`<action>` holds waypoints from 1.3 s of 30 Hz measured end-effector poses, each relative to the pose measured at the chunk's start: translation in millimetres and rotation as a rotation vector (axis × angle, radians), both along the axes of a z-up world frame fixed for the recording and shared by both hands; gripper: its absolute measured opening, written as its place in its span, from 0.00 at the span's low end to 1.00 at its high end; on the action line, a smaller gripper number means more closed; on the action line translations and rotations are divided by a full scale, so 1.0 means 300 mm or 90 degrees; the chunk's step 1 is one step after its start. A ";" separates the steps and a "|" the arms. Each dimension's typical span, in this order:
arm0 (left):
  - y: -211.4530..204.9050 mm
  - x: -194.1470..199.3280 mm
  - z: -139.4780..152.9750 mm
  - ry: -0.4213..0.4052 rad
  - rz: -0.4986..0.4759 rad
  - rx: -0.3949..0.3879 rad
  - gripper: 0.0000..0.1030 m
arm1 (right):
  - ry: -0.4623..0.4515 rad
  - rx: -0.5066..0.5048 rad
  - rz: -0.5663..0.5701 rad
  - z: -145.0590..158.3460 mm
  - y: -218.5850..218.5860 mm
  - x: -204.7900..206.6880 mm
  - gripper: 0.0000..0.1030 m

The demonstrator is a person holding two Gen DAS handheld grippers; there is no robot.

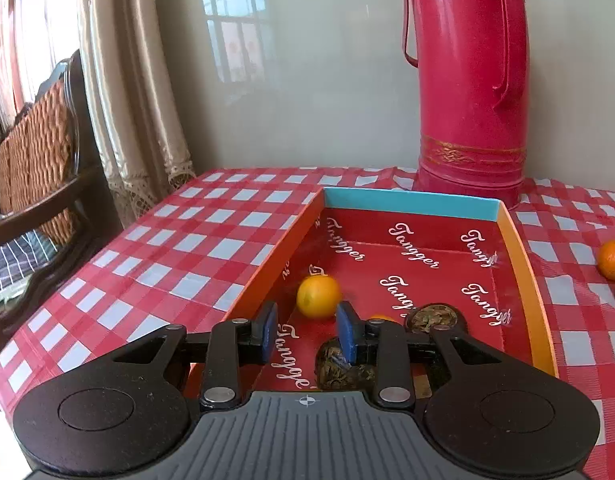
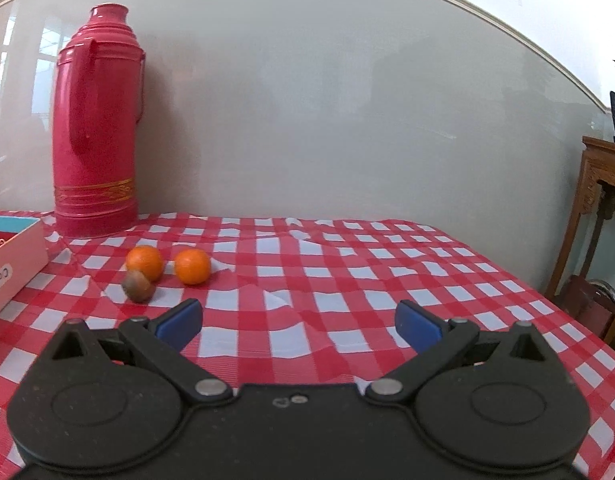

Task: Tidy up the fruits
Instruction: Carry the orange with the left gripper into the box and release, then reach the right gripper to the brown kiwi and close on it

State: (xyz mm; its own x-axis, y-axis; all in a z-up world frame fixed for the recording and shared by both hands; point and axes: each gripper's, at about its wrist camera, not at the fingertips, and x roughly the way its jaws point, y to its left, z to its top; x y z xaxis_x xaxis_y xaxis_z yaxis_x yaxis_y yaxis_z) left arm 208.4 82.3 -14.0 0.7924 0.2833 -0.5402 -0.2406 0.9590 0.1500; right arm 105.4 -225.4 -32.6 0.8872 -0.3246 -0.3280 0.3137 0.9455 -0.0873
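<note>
Blue pads of the left gripper (image 1: 307, 330) sat closest, hovering low over the near end of the box (image 1: 525, 264), and its jaws stood drawn in with a narrow gap and nothing pinched between them. Just beyond the fingertips an orange (image 1: 318, 296) lay on the red printed floor of the box, near the left wall, clear of both pads. A brown, scaly fruit (image 1: 335, 366) rested under the right finger, another brown fruit (image 1: 433, 317) lay further right, and a sliver of a second orange (image 1: 381, 318) peeked out behind that finger. Over on the checked tablecloth (image 2: 347, 264), the right gripper (image 2: 298, 326) was held wide open and empty above bare cloth. Ahead and to its left, well clear of the fingers, two oranges waited outside the box, one (image 2: 144, 262) touching a small brown fruit (image 2: 138, 286), the other (image 2: 192, 266) just beside them. Behind stood a red thermos (image 2: 95, 128) against the wall.
</note>
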 end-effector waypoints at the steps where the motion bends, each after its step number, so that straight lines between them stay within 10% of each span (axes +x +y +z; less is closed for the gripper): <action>1: 0.007 0.001 0.002 0.001 0.002 -0.006 0.45 | 0.000 -0.001 0.002 0.001 0.005 0.001 0.95; 15: 0.080 -0.237 0.090 -0.087 0.038 -0.016 0.94 | 0.004 0.014 0.063 0.012 0.076 0.025 0.95; 39: 0.261 -0.446 0.012 -0.131 0.184 0.039 1.00 | 0.086 0.045 0.176 -0.006 0.229 0.222 0.94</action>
